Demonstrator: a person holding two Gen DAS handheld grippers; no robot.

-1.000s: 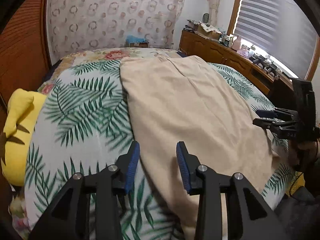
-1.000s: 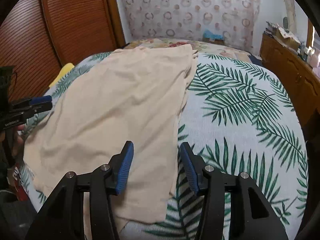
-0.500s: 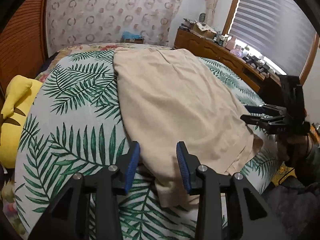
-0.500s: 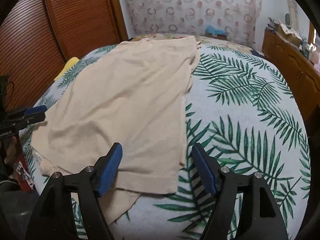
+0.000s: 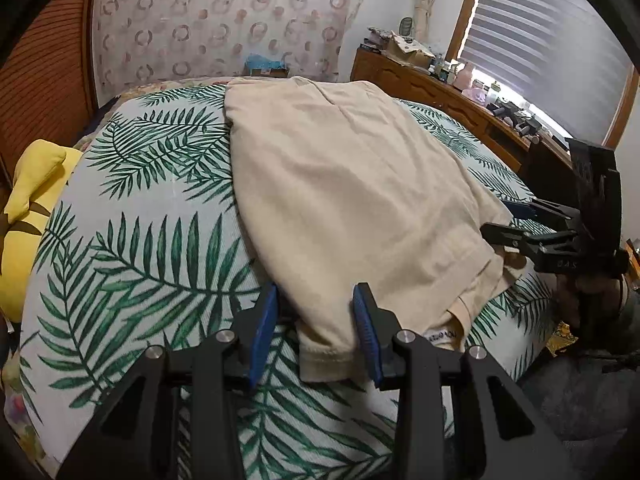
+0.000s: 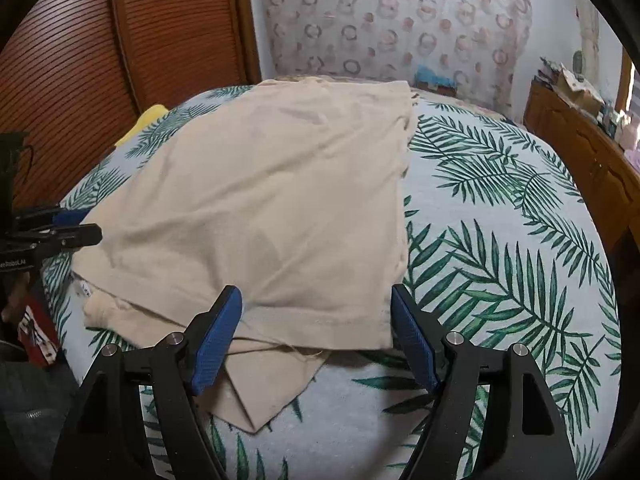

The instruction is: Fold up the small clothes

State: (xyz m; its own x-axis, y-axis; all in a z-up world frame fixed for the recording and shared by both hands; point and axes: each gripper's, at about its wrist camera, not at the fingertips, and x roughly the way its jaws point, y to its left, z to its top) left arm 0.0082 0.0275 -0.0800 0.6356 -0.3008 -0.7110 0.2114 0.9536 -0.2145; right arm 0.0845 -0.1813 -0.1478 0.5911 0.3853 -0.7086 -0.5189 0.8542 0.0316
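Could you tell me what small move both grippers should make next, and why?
Probably close both: the left gripper and right gripper are open, each straddling a near corner of the beige garment lying on the bed, ready to pinch it.

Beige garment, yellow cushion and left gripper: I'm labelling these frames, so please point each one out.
beige garment [image 6: 280,200], right wrist view, middle of its top layer.
yellow cushion [image 5: 28,216], left wrist view, its main body.
left gripper [image 5: 316,334], left wrist view, midway between its fingers.
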